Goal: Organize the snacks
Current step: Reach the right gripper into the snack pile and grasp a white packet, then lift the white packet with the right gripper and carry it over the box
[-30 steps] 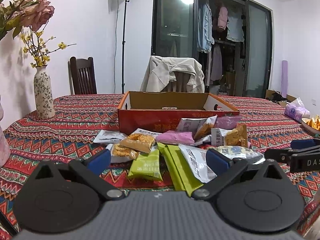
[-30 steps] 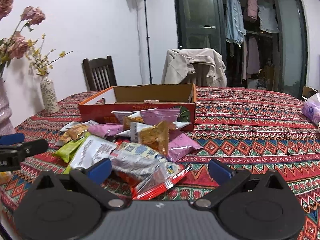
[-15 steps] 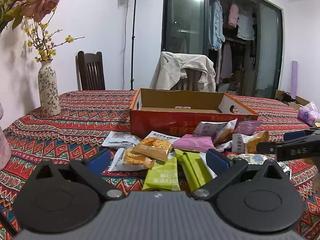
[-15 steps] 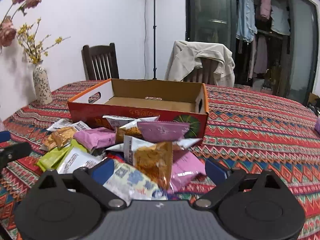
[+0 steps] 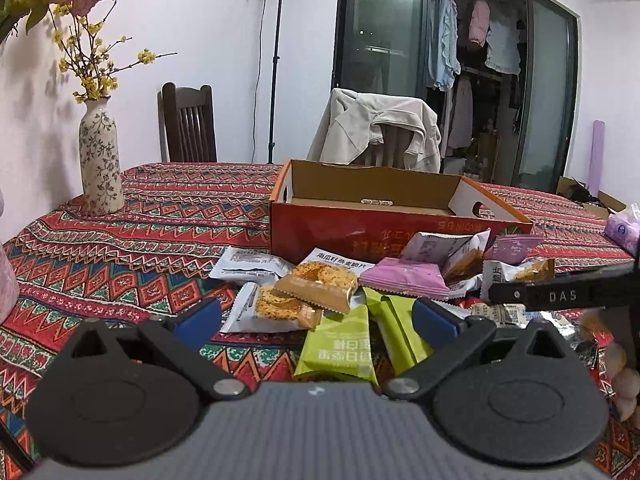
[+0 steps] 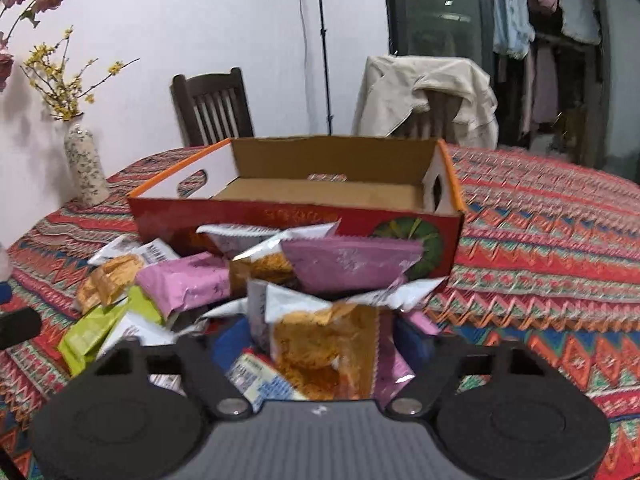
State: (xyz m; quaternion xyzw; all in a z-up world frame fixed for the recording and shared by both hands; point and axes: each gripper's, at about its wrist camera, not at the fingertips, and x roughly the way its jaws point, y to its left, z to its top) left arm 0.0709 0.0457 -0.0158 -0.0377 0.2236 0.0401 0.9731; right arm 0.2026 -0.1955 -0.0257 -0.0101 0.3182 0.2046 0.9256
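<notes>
A heap of snack packets lies on the patterned tablecloth in front of an open red cardboard box (image 5: 400, 236) (image 6: 280, 220), which holds nothing visible. My right gripper (image 6: 322, 344) is closing around an upright silver-and-orange snack packet (image 6: 304, 320); its blue pads (image 6: 230, 344) stand close at the packet's sides. The left gripper (image 5: 316, 320) is open low over a green packet (image 5: 340, 344), with an orange cracker packet (image 5: 320, 284) just beyond. A pink packet (image 6: 352, 264) leans on the box front. The right gripper's finger (image 5: 560, 296) crosses the right side of the left wrist view.
A floral vase (image 5: 100, 164) with yellow flowers stands at the table's left. Two chairs sit behind the table, one dark wooden (image 5: 188, 128), one draped with a beige jacket (image 5: 376, 132). A purple tissue pack (image 5: 624, 228) lies far right.
The right gripper has pushed forward into the heap and its jaws have narrowed around the orange packet. The left gripper has edged closer to the green and orange packets.
</notes>
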